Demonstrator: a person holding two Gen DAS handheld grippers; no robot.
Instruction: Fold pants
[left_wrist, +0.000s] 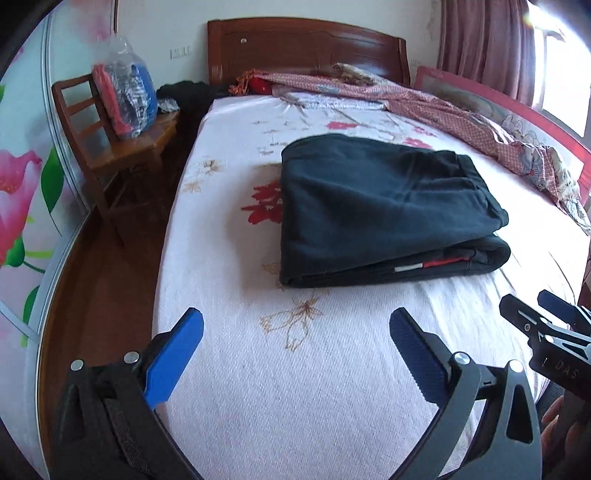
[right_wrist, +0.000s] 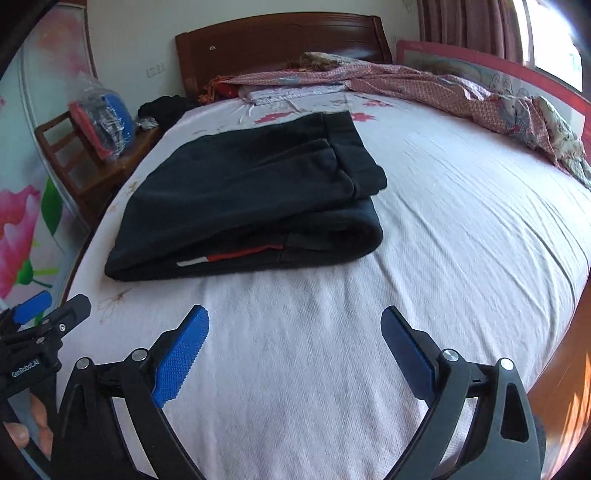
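Dark navy pants (left_wrist: 380, 210) lie folded in a thick rectangle on the white flowered bed sheet (left_wrist: 295, 387), a white and red stripe showing at the near folded edge. They also show in the right wrist view (right_wrist: 243, 199). My left gripper (left_wrist: 295, 328) is open and empty, hovering over bare sheet short of the pants. My right gripper (right_wrist: 295, 325) is open and empty too, over the sheet near the pants' front edge. The right gripper's tip shows at the left wrist view's right edge (left_wrist: 546, 325); the left one shows at the right wrist view's left edge (right_wrist: 48, 314).
A crumpled pink checked blanket (left_wrist: 461, 110) lies along the far side by a red bed rail (left_wrist: 517, 107). A wooden headboard (left_wrist: 306, 48) stands at the back. A wooden chair (left_wrist: 110, 140) with a bagged bundle of clothes stands left of the bed on the wood floor.
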